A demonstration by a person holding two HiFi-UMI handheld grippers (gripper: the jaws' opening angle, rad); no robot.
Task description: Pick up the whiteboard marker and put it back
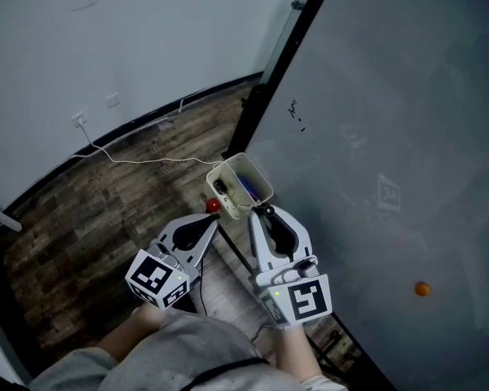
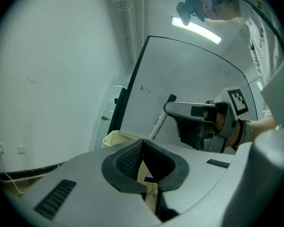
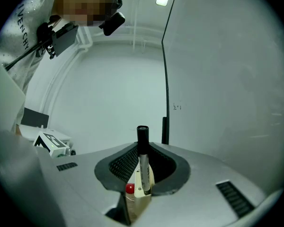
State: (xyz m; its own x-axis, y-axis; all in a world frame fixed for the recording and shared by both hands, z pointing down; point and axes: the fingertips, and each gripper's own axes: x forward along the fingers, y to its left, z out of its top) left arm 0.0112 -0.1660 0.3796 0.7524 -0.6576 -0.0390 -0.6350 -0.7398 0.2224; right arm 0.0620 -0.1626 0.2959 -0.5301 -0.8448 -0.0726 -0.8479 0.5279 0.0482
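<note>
The whiteboard marker [image 3: 143, 161], white with a black cap, stands upright between the pads of my right gripper [image 3: 143, 167], which is shut on it. In the head view my right gripper [image 1: 265, 211] sits at the near rim of a cream pen holder [image 1: 243, 182] fixed by the whiteboard's edge. The left gripper view shows the marker [image 2: 160, 119] slanting down from the right gripper's jaws toward the holder [image 2: 114, 138]. My left gripper [image 1: 214, 218] is just left of the holder, its jaws [image 2: 142, 148] shut with nothing between them.
The grey whiteboard [image 1: 391, 137] fills the right side, with an orange magnet [image 1: 422, 288] on it. A red round object [image 1: 213, 205] sits beside the holder. A white cable [image 1: 147, 160] runs over the wooden floor from a wall socket [image 1: 80, 120].
</note>
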